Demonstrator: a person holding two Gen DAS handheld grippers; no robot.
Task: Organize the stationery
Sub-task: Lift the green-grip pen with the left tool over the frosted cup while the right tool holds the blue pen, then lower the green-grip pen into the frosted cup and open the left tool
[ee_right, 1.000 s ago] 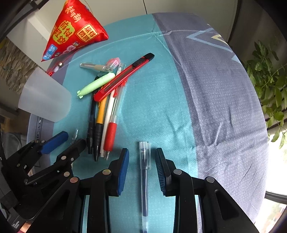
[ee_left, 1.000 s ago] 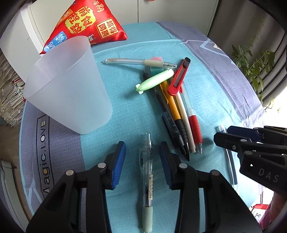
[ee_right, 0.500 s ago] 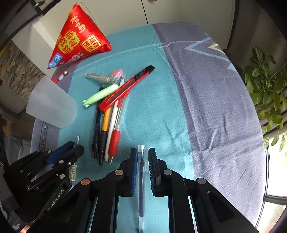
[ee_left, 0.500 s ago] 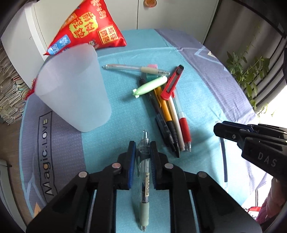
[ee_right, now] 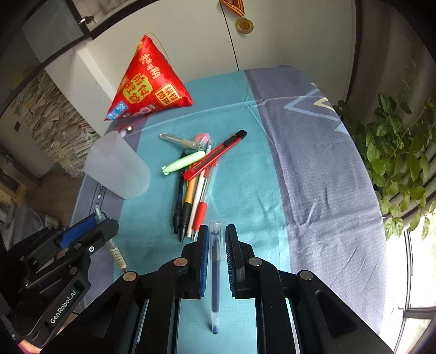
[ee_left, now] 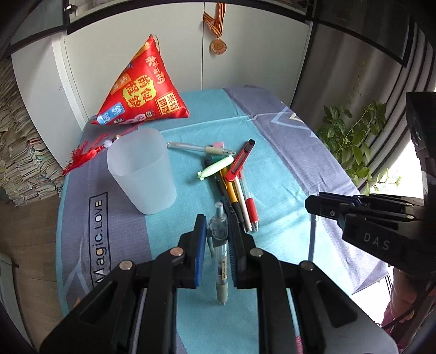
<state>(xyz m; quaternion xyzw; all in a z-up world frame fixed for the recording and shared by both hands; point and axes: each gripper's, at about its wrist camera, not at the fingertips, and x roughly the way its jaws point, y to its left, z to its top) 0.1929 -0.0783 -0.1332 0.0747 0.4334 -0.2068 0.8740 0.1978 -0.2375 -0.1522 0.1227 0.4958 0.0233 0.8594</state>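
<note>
Now both pens are off the cloth: my left gripper (ee_left: 215, 231) has just closed on the clear gel pen (ee_left: 220, 245) and lifted it, and my right gripper (ee_right: 216, 239) has done the same with the slim blue-ink pen (ee_right: 214, 272). The frosted plastic cup (ee_left: 141, 171) stands empty ahead to the left, beside the remaining pile of pens (ee_left: 237, 196) with the red utility knife (ee_left: 241, 160) on top, so I judge dropping both in comes next

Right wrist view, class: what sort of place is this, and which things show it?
Probably a room in a home. A cloth-covered table stands by white cabinet doors with a medal hanging on them, paper stacks on one side and a leafy plant by a window.
</note>
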